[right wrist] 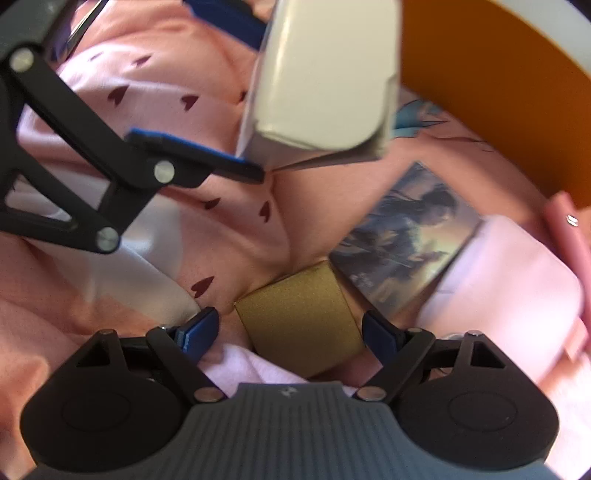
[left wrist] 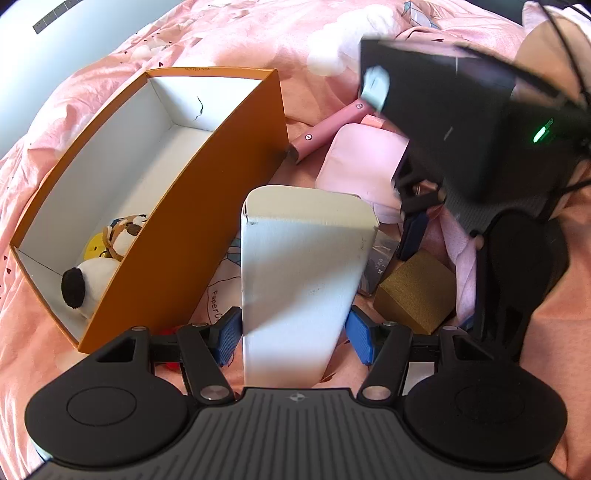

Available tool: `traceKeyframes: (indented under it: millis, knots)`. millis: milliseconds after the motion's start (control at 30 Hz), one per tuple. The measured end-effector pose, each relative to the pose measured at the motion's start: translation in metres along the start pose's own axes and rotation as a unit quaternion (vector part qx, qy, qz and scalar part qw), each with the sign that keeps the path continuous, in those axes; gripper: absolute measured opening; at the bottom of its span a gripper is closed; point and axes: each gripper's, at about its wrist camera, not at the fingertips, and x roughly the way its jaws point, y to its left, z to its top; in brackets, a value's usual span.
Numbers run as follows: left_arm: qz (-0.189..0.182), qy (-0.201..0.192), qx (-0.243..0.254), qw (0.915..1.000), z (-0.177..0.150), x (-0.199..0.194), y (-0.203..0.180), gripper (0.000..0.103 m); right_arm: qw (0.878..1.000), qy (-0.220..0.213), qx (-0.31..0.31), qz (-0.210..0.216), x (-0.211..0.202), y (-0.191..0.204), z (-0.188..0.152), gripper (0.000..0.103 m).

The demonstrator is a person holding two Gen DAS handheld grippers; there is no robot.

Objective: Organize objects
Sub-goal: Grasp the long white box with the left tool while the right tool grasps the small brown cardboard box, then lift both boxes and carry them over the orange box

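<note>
My left gripper (left wrist: pixel 291 332) is shut on a tall white carton (left wrist: pixel 299 266) and holds it beside the orange box (left wrist: pixel 192 229). The carton also shows in the right wrist view (right wrist: pixel 325 77). The orange box, white inside, holds plush toys (left wrist: pixel 103 258) at its near end. My right gripper (right wrist: pixel 290 332) is open, its blue pads on either side of a small gold box (right wrist: pixel 299 321) on the bed. The gold box (left wrist: pixel 417 291) and the right gripper's body (left wrist: pixel 461 122) show in the left wrist view.
A pink quilt (left wrist: pixel 229 33) covers the bed. A pink pouch (right wrist: pixel 509 288), a pink rod-like tool (left wrist: pixel 325 133) and a picture card (right wrist: pixel 402 243) lie near the gold box. The orange box wall (right wrist: pixel 498 81) stands close on the right.
</note>
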Motion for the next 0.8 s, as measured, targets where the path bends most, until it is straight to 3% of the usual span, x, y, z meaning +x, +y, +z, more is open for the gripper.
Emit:
traceKeyframes:
  millis: [67, 133, 600, 800]
  knots:
    - [0.002, -0.001, -0.003, 1.0000, -0.001, -0.001, 0.000, 0.070, 1.000, 0.002, -0.002, -0.001, 0.006, 0.001, 0.002, 0.083]
    - [0.004, -0.005, -0.006, 1.0000, -0.001, -0.003, 0.000, 0.070, 1.000, -0.005, -0.009, -0.015, 0.005, 0.004, 0.002, 0.072]
    - [0.028, -0.041, 0.018, 0.9986, 0.015, -0.034, -0.012, 0.070, 0.994, -0.103, 0.017, -0.043, -0.078, -0.002, -0.013, 0.067]
    - [0.049, -0.054, 0.042, 0.9964, 0.029, -0.055, -0.007, 0.070, 0.986, -0.145, 0.026, -0.078, -0.123, -0.014, -0.018, 0.066]
